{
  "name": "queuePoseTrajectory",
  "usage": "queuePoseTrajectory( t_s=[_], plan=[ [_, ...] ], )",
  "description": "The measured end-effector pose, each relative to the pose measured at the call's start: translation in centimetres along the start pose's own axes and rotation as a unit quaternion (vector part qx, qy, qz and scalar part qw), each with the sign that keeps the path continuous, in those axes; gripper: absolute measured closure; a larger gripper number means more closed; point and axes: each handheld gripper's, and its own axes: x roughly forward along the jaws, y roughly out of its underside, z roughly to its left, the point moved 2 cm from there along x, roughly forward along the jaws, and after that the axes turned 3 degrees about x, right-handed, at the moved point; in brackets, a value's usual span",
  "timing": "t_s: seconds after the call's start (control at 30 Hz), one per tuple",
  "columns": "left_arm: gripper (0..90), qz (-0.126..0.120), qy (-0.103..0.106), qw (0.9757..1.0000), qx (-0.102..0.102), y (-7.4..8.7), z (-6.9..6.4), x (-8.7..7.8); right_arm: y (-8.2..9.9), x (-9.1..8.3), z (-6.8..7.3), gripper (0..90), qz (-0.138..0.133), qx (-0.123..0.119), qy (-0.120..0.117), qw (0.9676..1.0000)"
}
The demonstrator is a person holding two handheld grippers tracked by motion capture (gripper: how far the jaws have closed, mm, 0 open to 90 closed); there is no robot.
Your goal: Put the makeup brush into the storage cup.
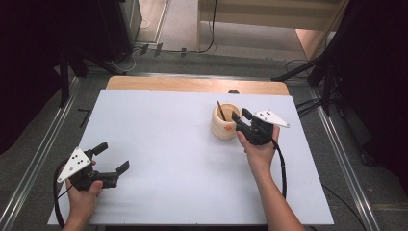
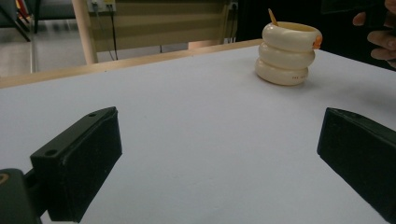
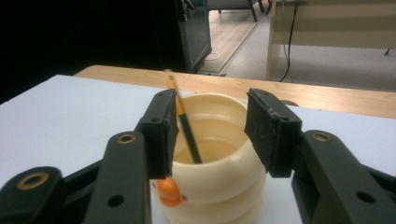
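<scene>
A cream ringed cup (image 1: 223,126) stands on the white table (image 1: 168,144) at the right of middle, with a small orange knob (image 3: 169,191) on its side. A dark pencil (image 1: 220,109) leans inside it, tip end up. My right gripper (image 1: 240,114) hovers at the cup's right rim. In the right gripper view its jaws stand apart over the cup's (image 3: 219,186) mouth, and the pencil (image 3: 187,130) runs close by the left pad, unpinched. My left gripper (image 1: 114,155) rests at the near left, open and holding nothing. From there the cup (image 2: 286,53) stands far off.
A strip of bare wood (image 1: 192,85) borders the table's far edge. Metal rails (image 1: 43,154) run along both sides on the floor, with cables and dark stand legs (image 1: 308,72) beyond the far right corner. The right gripper's cable (image 1: 281,168) loops beside the forearm.
</scene>
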Motion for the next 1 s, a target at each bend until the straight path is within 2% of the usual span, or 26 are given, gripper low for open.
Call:
queuePoseTrajectory(
  t_s=[0.2, 0.27, 0.53, 0.7, 0.83, 1.0],
  plan=[
    [0.3, 0.000, 0.001, 1.0000, 0.001, 0.0, -0.1, 0.0, 0.8, -1.2, -0.7, 45.6, 0.005, 0.005, 0.008, 0.9999],
    [0.3, 0.001, 0.001, 1.0000, 0.001, 0.0, -0.1, 0.0, 1.1, -1.6, -0.9, 37.9, 0.005, 0.006, 0.018, 0.9998],
    [0.3, 0.001, 0.001, 1.0000, 0.002, 0.0, -0.2, 0.1, 2.3, -3.1, -2.1, 18.7, 0.001, 0.000, 0.022, 0.9998],
    [0.3, 0.000, 0.000, 1.0000, 0.002, 0.0, -0.3, 0.0, 2.9, -4.3, -2.8, 10.3, 0.000, -0.004, 0.009, 1.0000],
    [0.3, 0.000, 0.001, 1.0000, 0.002, 0.0, -0.2, 0.0, 3.5, -5.1, -3.2, 1.6, 0.000, -0.006, -0.010, 0.9999],
    [0.3, -0.001, 0.000, 1.0000, 0.001, -0.1, -0.2, 0.0, 4.3, -6.1, -3.7, 0.0, 0.000, -0.009, -0.019, 0.9998]
  ],
)
